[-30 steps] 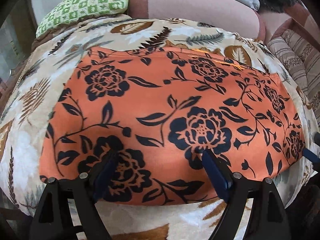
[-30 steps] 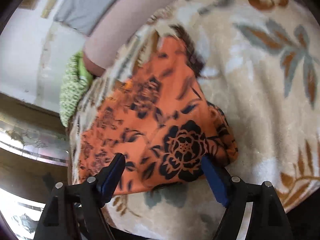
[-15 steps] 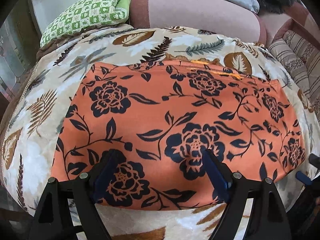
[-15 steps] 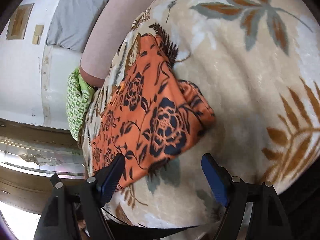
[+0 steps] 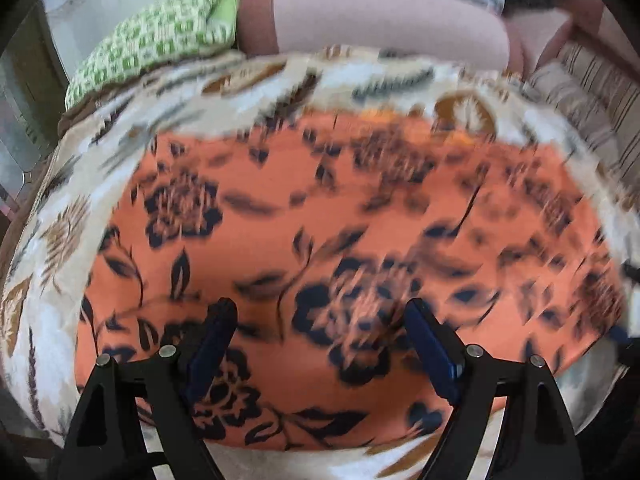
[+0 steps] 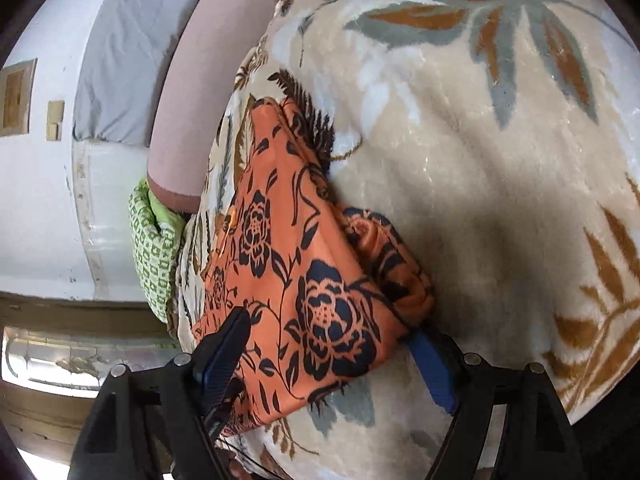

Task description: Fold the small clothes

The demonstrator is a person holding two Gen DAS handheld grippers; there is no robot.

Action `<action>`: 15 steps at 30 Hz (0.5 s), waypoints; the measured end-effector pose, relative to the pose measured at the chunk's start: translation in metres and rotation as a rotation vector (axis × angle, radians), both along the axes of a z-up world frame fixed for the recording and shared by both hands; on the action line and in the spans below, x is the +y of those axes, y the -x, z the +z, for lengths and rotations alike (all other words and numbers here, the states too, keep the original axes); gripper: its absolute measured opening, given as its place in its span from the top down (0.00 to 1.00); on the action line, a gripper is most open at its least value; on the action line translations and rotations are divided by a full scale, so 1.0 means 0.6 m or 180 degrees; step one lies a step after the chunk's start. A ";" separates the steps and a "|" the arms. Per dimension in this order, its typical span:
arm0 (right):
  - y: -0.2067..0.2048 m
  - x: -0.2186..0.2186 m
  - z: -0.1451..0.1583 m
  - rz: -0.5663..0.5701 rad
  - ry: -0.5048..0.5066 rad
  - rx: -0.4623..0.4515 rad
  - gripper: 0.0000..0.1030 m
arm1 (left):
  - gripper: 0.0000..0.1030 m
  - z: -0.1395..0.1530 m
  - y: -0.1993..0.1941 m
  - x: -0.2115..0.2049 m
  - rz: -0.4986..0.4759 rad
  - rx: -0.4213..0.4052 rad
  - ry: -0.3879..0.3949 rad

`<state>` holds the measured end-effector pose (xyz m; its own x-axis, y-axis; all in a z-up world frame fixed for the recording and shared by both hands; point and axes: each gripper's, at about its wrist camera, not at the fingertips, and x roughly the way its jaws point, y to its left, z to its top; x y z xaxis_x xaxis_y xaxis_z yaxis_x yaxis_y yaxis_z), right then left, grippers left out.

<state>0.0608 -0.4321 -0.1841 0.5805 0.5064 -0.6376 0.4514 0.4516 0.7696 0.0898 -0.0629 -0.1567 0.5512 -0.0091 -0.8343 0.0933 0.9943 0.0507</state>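
Observation:
An orange garment with black flowers (image 5: 328, 216) lies spread flat on a leaf-patterned blanket (image 5: 120, 148); the left wrist view is blurred. My left gripper (image 5: 320, 320) is open and empty, hovering over the garment's near edge. In the right wrist view the garment (image 6: 288, 256) shows edge-on, with its near right end bunched and folded over. My right gripper (image 6: 332, 340) is open, its fingers either side of that end, the right finger (image 6: 430, 364) at the cloth's edge.
A green checked cushion (image 5: 160, 40) lies at the back left, with a pink bolster (image 5: 380, 16) and a grey pillow behind the blanket. A striped cushion (image 5: 592, 92) is at the right. A white wall (image 6: 36, 208) and wooden ledge show at the left of the right wrist view.
The left gripper has drawn back and risen, so the garment sits lower in view. The right gripper has swung round and closed in on the garment's right end, which now lies between its fingers.

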 end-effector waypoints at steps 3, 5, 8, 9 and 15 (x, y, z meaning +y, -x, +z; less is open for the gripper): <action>-0.016 0.007 0.012 0.0111 0.0183 -0.0124 0.24 | 0.17 -0.010 -0.025 -0.011 -0.0036 0.0032 -0.0069; -0.025 0.011 0.009 0.0155 0.0275 -0.0116 0.26 | 0.11 -0.046 -0.042 -0.016 -0.0082 0.0171 -0.0203; -0.026 0.009 0.008 0.0084 0.0221 -0.0151 0.26 | 0.11 -0.029 -0.039 -0.015 -0.0020 0.0119 -0.0184; -0.026 0.010 0.017 0.0117 0.0272 -0.0216 0.26 | 0.11 -0.019 -0.036 -0.014 -0.0012 0.0088 -0.0095; -0.042 0.025 0.011 0.0294 0.0479 -0.0140 0.26 | 0.10 -0.043 -0.033 -0.021 -0.0096 0.0155 -0.0141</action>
